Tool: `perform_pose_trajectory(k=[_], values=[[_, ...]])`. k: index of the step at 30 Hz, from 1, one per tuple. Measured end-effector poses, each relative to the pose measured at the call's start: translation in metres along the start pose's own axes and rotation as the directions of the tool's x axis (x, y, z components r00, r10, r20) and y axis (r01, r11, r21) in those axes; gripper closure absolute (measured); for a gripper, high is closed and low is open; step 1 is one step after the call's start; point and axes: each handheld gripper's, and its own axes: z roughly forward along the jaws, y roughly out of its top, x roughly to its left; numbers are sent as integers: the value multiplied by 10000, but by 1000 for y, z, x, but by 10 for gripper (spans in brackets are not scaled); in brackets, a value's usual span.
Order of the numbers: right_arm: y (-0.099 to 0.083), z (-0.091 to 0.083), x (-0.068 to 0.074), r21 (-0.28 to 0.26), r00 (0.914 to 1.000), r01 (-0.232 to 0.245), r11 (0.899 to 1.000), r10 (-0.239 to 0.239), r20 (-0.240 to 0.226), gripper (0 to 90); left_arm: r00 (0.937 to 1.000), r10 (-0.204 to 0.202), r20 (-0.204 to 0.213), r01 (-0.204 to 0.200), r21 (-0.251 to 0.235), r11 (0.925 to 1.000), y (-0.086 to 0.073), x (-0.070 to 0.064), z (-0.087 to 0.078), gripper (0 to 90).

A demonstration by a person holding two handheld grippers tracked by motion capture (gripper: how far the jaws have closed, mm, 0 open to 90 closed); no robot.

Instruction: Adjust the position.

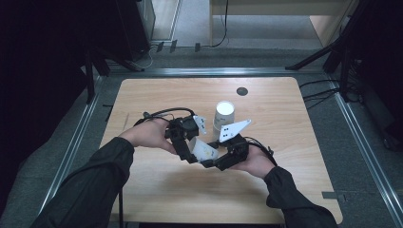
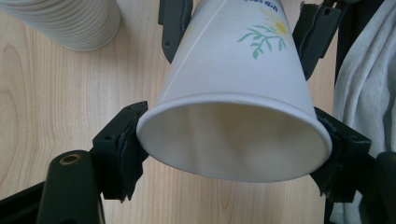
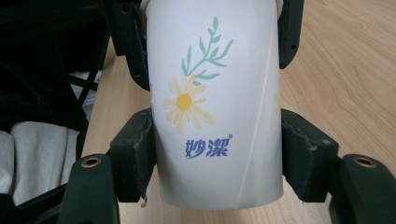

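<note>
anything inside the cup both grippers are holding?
Left gripper view looks into the cup's open mouth: bare white wall, nothing on the part that shows. The bottom is out of sight past the rim. Left gripper clamps the rim end, right gripper the base end.

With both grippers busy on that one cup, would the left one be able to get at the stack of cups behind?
Probably not yet. The left gripper is clamped on the paper cup, as is the right gripper. The cup stack stands close, unobstructed, once it lets go.
</note>
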Motion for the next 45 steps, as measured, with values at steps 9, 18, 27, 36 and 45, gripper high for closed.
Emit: perform_pose_trajectory(k=[9, 18, 27, 36, 45], values=[[0, -4, 0, -26, 10000, 17, 10000, -17, 52, 344, 9995, -270, -144, 262, -491, 9984, -5, 2, -4, 131], [-1, -12, -2, -184, 9999, -50, 9998, 53, 163, 344, 9972, -715, -234, 669, -1580, 9852, -21, 3, -6, 125], [-1, -22, -5, -499, 9996, -91, 9987, 104, 260, 343, 9920, -1242, -234, 1134, -2701, 9561, -36, 5, -6, 98], [-3, -30, -6, -754, 9992, -210, 9969, 235, 333, 343, 9839, -1783, 89, 1687, -3731, 9123, -49, 4, -1, 98], [-3, -31, -7, -801, 9992, -203, 9966, 228, 314, 342, 9722, -2265, 589, 2251, -5007, 8358, -63, -1, 12, 98]])
